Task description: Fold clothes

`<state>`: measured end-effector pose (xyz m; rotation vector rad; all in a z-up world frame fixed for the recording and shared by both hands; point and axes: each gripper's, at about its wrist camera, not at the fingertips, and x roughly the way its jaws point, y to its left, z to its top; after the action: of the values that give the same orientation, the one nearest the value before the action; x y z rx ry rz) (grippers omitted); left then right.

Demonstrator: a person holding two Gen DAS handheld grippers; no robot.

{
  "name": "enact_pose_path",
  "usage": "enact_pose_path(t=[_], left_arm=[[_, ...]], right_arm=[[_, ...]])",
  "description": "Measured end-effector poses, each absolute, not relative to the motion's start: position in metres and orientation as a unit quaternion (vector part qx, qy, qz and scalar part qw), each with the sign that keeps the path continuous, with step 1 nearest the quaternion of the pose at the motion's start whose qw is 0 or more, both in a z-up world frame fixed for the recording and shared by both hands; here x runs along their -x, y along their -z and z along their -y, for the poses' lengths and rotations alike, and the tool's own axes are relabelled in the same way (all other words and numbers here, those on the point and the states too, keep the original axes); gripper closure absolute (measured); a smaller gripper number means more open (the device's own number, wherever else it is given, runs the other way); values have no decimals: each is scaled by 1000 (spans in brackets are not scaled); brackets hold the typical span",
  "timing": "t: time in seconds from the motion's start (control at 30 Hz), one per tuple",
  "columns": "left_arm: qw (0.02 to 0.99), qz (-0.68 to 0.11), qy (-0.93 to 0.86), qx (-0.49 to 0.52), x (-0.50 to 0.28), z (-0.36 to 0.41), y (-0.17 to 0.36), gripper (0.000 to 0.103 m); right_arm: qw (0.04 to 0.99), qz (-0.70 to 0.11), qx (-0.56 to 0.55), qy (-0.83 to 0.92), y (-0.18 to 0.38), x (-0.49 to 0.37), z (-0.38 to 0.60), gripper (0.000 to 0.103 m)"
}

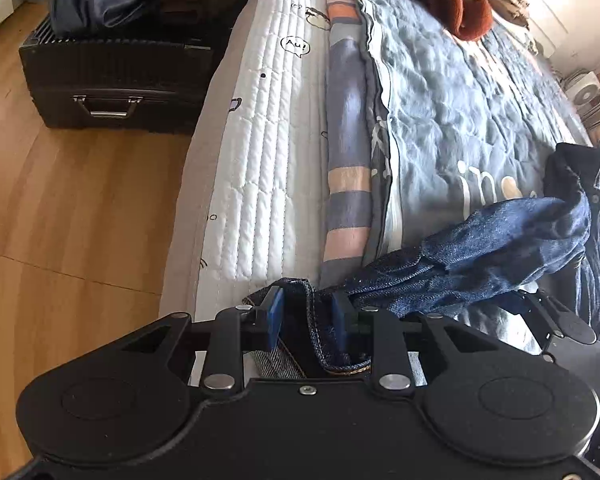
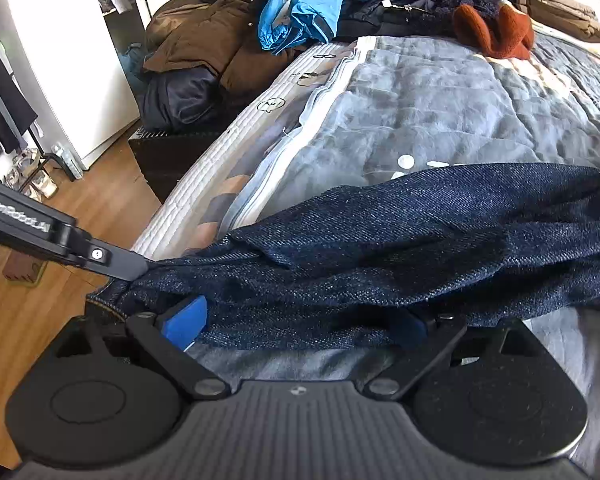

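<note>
I've got the dark denim jeans (image 2: 380,240) bunched at the near edge of the bed (image 1: 260,140), L gripper (image 1: 306,322) w/ a hem fold between its 2 pads but not clearly pinched, R gripper (image 2: 296,326) spread wide under the cloth, gripping nothing; heavy, stiff-ish fabric, I'd grab at seams.

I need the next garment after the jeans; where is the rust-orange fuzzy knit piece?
The rust-orange fuzzy knit piece lies at the bed's far end, upper right in both views, beside the dark clothes pile.
</note>
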<state>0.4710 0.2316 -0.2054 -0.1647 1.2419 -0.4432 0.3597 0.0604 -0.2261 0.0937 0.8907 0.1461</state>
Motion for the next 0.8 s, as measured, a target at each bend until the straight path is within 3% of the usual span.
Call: enact_pose_path(t=[0.13, 0.53, 0.8], left_arm=[[790, -567, 220, 77, -464, -234, 202, 96], [817, -512, 253, 75, -434, -259, 197, 99], [823, -497, 267, 69, -416, -274, 197, 100]], right_arm=[[898, -431, -46, -70, 225, -360, -60, 8], [903, -411, -72, -100, 179, -353, -63, 9], [891, -442, -17, -101, 209, -385, -93, 8]])
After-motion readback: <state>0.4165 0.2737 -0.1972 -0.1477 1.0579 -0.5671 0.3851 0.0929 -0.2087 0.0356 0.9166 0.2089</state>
